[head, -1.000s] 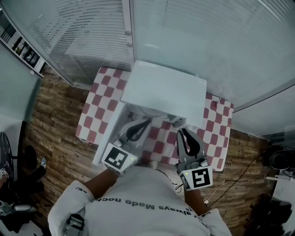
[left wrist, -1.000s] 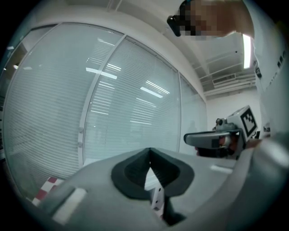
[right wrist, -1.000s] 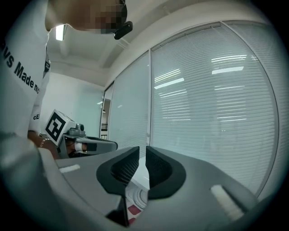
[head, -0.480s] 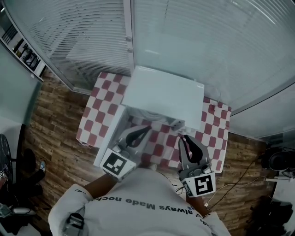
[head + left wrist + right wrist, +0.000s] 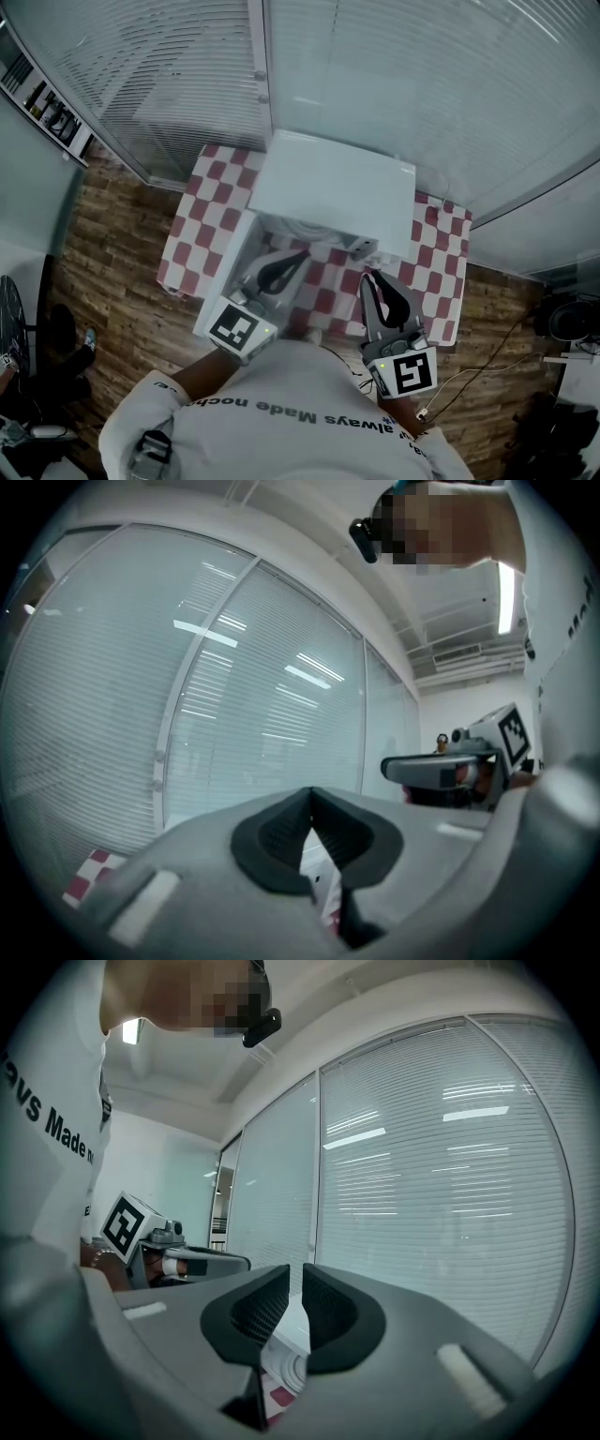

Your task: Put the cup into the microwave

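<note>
Left gripper has its pads pressed together at the tips and nothing is between them; in the head view it hangs just before the open door of the microwave, which stands on the checkered table. Further right, near the front right corner of the microwave, I see a small pale object that I take for the cup; it seems to stand on the cloth, outside the oven. My right gripper is near this object, its pads almost together with only a thin slit, also holding nothing. I judge that the door is ready, but gripping the cup and placing it inside are not yet done.
</note>
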A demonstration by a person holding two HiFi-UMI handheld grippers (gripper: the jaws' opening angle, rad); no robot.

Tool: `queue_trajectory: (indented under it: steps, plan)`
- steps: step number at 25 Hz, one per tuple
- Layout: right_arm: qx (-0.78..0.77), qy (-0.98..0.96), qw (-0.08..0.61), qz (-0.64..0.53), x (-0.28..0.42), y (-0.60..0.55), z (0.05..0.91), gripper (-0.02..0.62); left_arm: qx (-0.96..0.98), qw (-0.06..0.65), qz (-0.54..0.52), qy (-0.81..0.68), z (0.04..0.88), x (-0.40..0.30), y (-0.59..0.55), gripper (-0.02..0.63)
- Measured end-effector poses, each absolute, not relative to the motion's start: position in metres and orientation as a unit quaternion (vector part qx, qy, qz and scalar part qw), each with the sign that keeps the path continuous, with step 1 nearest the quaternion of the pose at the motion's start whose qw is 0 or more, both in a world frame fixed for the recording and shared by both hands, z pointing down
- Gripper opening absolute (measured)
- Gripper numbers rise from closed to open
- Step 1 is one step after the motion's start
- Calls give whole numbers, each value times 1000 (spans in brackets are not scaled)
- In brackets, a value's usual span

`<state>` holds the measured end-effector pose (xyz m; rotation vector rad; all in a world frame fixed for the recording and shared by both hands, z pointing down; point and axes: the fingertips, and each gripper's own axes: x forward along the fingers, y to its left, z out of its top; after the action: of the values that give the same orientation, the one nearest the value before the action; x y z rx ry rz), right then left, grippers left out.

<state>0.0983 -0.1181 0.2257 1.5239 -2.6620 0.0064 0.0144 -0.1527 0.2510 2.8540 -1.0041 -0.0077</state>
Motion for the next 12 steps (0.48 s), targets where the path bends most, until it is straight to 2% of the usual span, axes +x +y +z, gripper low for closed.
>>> queue_trajectory:
  steps: [12]
  plan:
    - [492, -869, 49, 1, 95, -121, 232, 43, 941, 65, -2, -333, 257, 10, -156, 4]
